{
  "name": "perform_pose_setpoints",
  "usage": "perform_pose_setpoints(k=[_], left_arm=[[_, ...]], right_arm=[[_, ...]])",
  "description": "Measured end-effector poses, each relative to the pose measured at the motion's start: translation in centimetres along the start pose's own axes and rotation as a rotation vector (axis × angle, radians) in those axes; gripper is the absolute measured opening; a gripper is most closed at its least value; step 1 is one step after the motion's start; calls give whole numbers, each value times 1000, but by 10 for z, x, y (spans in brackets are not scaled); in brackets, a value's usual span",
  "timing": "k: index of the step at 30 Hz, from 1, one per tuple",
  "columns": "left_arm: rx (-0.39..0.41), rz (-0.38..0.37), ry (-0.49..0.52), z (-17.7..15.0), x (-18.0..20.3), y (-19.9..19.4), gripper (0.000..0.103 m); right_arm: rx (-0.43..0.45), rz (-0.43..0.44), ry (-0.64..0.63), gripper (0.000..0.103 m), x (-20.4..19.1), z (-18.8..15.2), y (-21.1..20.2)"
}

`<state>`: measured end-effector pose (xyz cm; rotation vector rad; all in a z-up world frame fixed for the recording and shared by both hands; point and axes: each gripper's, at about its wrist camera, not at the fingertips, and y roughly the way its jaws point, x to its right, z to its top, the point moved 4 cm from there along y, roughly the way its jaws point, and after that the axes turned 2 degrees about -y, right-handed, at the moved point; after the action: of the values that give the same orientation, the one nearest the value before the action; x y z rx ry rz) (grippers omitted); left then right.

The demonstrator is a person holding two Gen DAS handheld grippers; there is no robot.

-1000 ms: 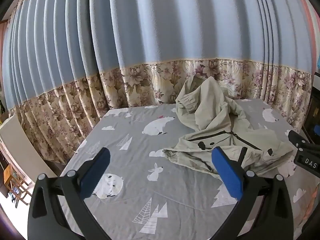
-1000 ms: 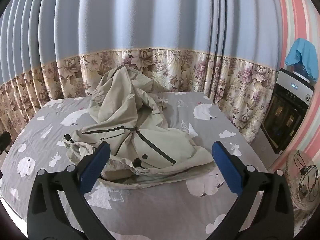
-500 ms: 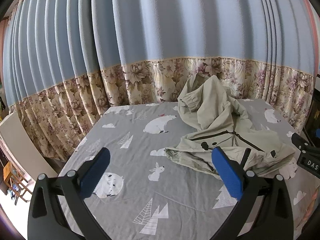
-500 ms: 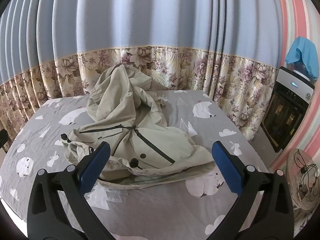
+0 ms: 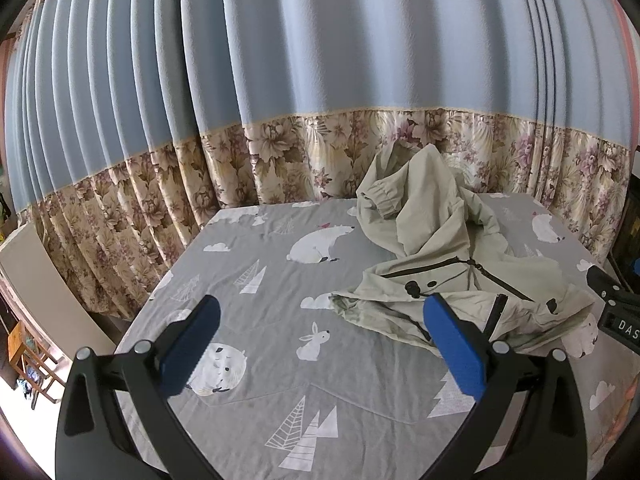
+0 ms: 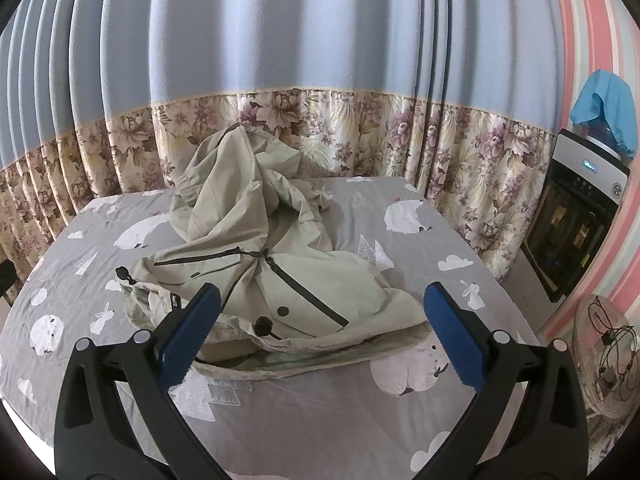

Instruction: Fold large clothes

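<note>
A pale green jacket (image 5: pixel 440 264) with black zips and snaps lies crumpled on the bed, one part heaped up against the curtain. In the right wrist view the jacket (image 6: pixel 256 256) sits straight ahead, its hem nearest me. My left gripper (image 5: pixel 322 344) hovers open above bare sheet, to the left of the jacket, nothing between its blue pads (image 5: pixel 454 348). My right gripper (image 6: pixel 322 340) is open too, held just short of the jacket's near hem, touching nothing. The right gripper's black body (image 5: pixel 616 304) shows at the right edge of the left wrist view.
The bed sheet (image 5: pixel 280 360) is grey with white bears, rabbits and trees. Blue curtains with a floral border (image 6: pixel 360 128) hang close behind and round the bed. A water dispenser (image 6: pixel 568 216) and a fan (image 6: pixel 604 360) stand on the floor to the right.
Both views have shifted slightly, the jacket sitting a little lower and nearer in each. The jacket itself has not moved, and both grippers stay open.
</note>
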<state>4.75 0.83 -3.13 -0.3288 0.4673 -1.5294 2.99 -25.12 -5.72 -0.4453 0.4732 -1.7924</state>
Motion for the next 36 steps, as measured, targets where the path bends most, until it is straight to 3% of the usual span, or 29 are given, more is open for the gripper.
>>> perform_pose_setpoints(k=[12, 36], left_arm=[[-4, 8, -3, -16, -3, 0, 102], [-19, 3, 0, -6, 0, 7, 102]], right_arm=[[0, 3, -2, 100, -2, -3, 4], [-5, -4, -3, 100, -3, -6, 6]])
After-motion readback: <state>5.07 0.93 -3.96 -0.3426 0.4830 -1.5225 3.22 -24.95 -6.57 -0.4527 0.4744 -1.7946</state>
